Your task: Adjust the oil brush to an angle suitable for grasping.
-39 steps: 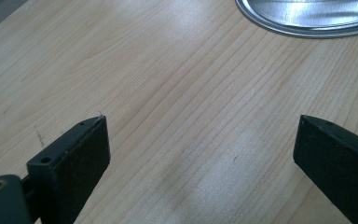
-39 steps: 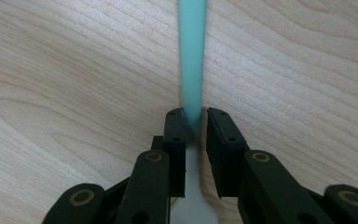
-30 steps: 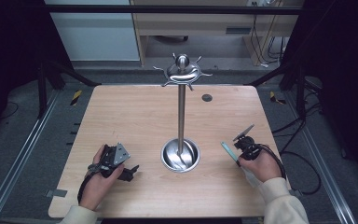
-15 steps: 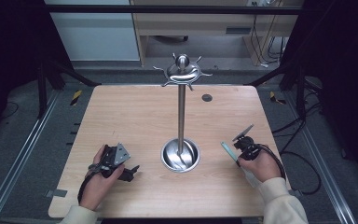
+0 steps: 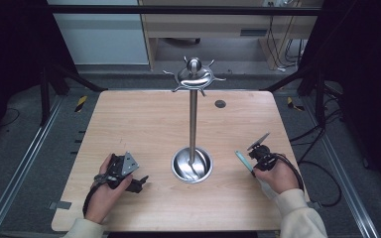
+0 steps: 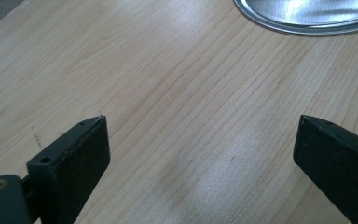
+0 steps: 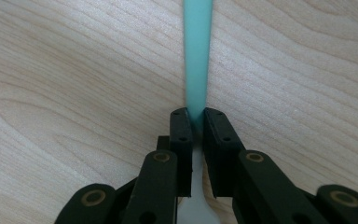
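Held thing: a thin, flat teal plastic strip [image 7: 198, 56], clamped at its near end between the jaws of the right gripper [image 7: 195, 116], at the table's right side.
Long axis: in the right gripper view the strip runs straight on from the jaws, in line with them, low over the wood; in the high view its free end [image 5: 243, 161] points toward the stand's base.
Right gripper: jaws pressed together on the strip, the right hand [image 5: 281, 176] behind.
Left gripper [image 6: 200, 135]: jaws wide apart with nothing between them, resting low over bare wood.
Stand: a tall polished steel rack [image 5: 193, 124] with a round dished base and a crown of hooks, mid-table between the two hands.
Nearer hand: the right, judged the one to carry the strip to the stand.
Views: the left gripper view catches the base rim [image 6: 303, 29] close ahead; the high view alone gives the hooks.
Surface: light wooden table [image 5: 144, 124].
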Motion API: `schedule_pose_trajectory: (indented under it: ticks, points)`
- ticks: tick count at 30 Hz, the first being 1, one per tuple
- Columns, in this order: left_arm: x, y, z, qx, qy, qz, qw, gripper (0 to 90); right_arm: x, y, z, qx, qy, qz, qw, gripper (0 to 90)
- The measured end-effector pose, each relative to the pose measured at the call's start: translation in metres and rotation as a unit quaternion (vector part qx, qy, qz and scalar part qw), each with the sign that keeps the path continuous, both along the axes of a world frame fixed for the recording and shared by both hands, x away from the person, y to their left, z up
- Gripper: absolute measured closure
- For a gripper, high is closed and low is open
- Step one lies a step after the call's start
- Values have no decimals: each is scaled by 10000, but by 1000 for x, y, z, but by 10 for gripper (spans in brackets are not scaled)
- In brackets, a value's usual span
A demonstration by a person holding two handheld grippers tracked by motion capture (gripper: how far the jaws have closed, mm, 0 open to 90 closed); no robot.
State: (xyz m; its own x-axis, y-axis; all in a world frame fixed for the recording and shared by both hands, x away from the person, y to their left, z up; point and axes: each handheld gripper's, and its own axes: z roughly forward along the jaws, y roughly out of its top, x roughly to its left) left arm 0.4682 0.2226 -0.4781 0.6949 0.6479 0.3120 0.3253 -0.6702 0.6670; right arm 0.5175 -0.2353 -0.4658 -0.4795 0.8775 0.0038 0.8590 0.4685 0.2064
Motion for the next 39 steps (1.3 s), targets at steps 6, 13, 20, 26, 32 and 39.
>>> schedule_pose_trajectory:
  ticks: [6,13,20,26,32,39]
  points:
    - [0,0,0,22,-2,1,10000,33,-1,-4,10,108,-138,-83,9998,825]
    - [0,0,0,17,-12,10,10000,33,-3,-9,46,389,-628,-31,9973,825]
    - [0,2,0,0,-19,47,10000,33,-5,-10,94,850,-1258,11,9884,826]
    - [1,4,1,7,-89,59,9999,33,-5,-3,129,1168,-1759,143,9774,826]
    - [1,4,1,16,-106,63,9999,33,-6,6,154,1673,-2359,238,9570,826]
    - [-2,7,3,-23,-130,121,9998,33,0,4,158,2151,-2718,110,9379,825]
